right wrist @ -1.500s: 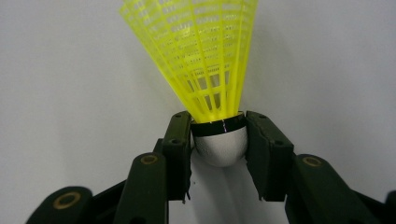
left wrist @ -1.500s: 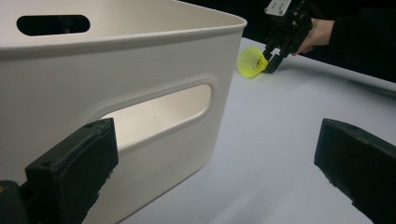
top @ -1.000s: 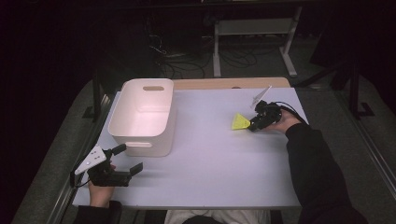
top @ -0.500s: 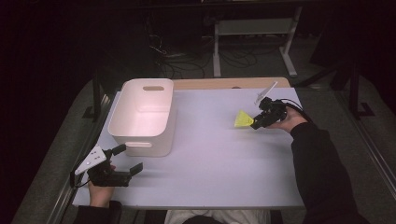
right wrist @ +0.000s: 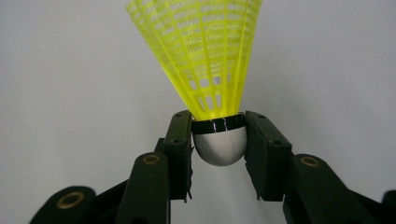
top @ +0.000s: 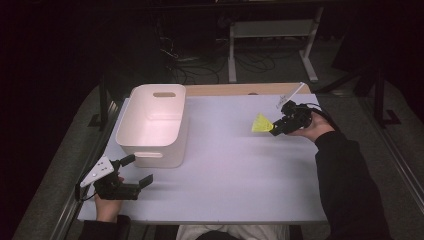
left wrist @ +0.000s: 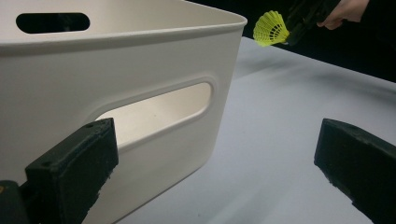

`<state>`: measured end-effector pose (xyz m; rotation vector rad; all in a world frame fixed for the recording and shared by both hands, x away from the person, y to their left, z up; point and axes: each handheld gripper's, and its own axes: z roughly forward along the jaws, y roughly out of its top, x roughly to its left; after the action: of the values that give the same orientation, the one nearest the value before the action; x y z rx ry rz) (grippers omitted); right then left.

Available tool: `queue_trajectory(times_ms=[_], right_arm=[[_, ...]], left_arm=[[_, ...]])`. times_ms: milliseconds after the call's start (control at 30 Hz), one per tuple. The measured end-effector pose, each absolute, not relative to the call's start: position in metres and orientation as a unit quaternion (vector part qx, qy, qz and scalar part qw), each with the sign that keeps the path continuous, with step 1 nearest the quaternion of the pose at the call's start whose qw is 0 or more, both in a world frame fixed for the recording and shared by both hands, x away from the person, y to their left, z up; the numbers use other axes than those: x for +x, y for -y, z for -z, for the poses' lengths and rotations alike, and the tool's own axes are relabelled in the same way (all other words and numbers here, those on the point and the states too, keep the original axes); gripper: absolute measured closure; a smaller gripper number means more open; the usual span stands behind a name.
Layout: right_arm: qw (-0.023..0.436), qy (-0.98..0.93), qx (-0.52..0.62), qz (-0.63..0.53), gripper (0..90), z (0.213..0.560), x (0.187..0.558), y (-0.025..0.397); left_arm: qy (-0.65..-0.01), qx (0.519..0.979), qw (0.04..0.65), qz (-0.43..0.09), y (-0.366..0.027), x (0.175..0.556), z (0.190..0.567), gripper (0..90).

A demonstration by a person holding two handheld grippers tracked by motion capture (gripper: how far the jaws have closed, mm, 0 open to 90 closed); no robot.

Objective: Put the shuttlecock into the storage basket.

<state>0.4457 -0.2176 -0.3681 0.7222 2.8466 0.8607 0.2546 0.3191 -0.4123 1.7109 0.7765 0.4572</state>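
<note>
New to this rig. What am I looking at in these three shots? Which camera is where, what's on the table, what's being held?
No robot here: a person holds a hand-operated two-jaw gripper in each hand at a table.

The high view looks down from above the person's side; forearms enter from the bottom. The other two cameras ride on the grippers and look along their black jaws.

On the table stands a white bin with handle slots, at the left.

The right gripper is shut on a yellow shuttlecock: in its own view the jaws clamp the rounded cork base from both sides, with the skirt pointing away. In the left gripper view the shuttlecock appears raised above the table.

The left gripper sits near the bin's near end, jaws wide open and holding nothing; its view looks at the bin's side.
</note>
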Motion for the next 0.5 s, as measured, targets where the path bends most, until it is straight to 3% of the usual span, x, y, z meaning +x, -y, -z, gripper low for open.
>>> queue_trajectory(times_ms=[500], right_arm=[[0.041, -0.931, 0.217, -0.289, 62.4, 0.361, 0.438, 0.201]], left_arm=[[-0.33, 0.728, 0.569, -0.194, -0.319, 0.255, 0.412, 0.0]])
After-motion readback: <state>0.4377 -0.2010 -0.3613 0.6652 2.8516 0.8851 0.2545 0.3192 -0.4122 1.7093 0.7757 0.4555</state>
